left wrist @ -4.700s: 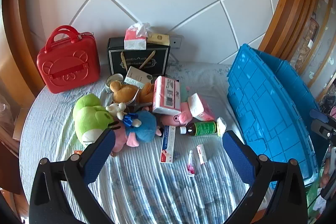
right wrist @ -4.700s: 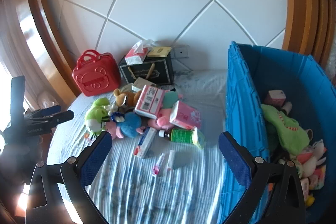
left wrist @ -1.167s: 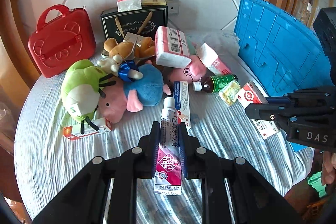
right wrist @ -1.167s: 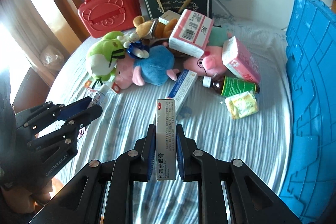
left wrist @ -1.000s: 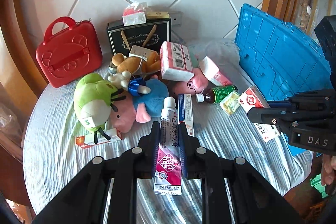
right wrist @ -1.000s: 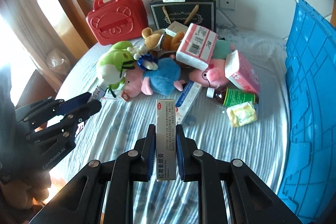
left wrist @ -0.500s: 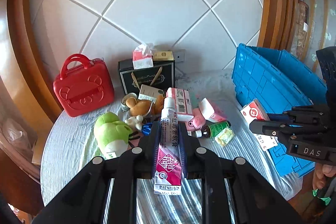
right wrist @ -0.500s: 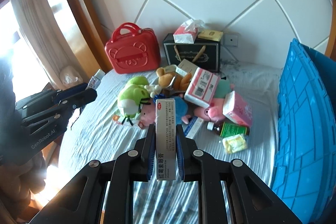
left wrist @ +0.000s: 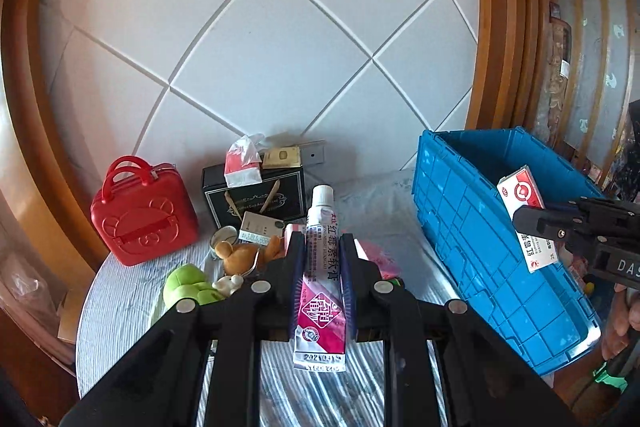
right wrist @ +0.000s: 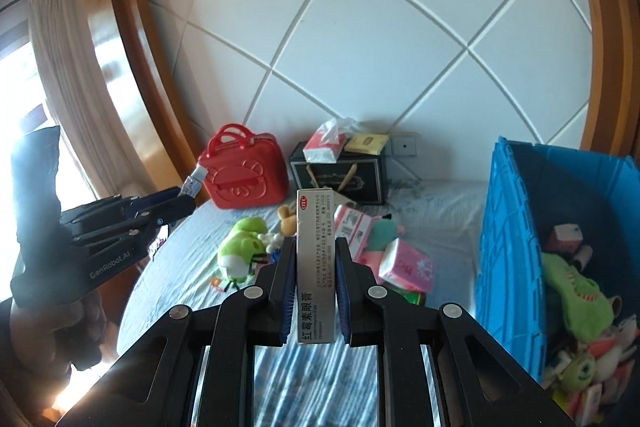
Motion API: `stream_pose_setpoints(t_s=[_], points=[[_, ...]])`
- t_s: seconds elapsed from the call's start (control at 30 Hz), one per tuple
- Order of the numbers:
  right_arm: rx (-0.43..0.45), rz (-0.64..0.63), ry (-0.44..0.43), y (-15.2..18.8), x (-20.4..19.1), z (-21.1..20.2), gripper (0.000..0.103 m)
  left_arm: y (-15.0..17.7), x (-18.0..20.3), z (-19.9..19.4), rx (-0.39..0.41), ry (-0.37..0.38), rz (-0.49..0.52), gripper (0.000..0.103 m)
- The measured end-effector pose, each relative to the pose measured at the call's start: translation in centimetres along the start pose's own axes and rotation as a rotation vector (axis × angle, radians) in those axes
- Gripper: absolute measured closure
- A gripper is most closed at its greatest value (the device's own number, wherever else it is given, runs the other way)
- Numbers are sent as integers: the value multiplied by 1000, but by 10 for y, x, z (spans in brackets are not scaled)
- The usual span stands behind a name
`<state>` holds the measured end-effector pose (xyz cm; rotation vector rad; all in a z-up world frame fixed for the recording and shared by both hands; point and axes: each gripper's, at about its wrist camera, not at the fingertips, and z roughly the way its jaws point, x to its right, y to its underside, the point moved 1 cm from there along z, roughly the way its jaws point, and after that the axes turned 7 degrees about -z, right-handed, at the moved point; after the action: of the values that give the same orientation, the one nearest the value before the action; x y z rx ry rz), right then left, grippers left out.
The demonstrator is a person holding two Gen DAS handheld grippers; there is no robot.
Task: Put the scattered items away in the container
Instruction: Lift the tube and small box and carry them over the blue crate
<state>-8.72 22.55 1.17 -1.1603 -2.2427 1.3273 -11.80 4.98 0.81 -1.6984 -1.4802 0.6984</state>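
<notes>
The left gripper (left wrist: 322, 259) had its fingers (left wrist: 295, 267) pinched on an ointment tube (left wrist: 322, 267), white cap pointing away from the camera and crimped end toward it. The right gripper (right wrist: 316, 267) had its fingers (right wrist: 287, 275) pressed onto the long sides of a slim grey ointment box (right wrist: 315, 259), which stood on end between them. Both were held in the air above the bed (left wrist: 120, 303), whose cover was striped blue and white.

The blue crate (right wrist: 504, 247) stood at the bed's right edge, open at the top; in the right wrist view it held a green plush toy (right wrist: 576, 291) and other soft toys and small cartons. In the left wrist view the right gripper appeared by the crate's near rim, its box showing a red and white face.

Scattered items lay in a heap around the middle of the bed: a green frog plush (right wrist: 240, 247), a brown plush (left wrist: 240, 253), and pink tissue packs (right wrist: 406, 263). Along the far edge, against the quilted white headboard (left wrist: 280, 67), stood a red bear-faced case (left wrist: 142, 219) at the left and, just beside it, a black gift bag (left wrist: 256, 199) with a tissue pack (left wrist: 242, 167) on top.
</notes>
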Motion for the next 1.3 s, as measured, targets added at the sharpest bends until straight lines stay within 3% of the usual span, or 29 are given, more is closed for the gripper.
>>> stream_pose_setpoints(t_s=[0.37, 0.97, 1.3], points=[[59, 44, 51, 4, 80, -47, 85, -35, 116, 21, 38, 90, 116, 86], [97, 196, 190, 20, 230, -114, 85, -72, 288, 81, 6, 263, 257, 86], [93, 315, 281, 48, 303, -137, 85, -80, 365, 116, -49, 342, 350, 86]])
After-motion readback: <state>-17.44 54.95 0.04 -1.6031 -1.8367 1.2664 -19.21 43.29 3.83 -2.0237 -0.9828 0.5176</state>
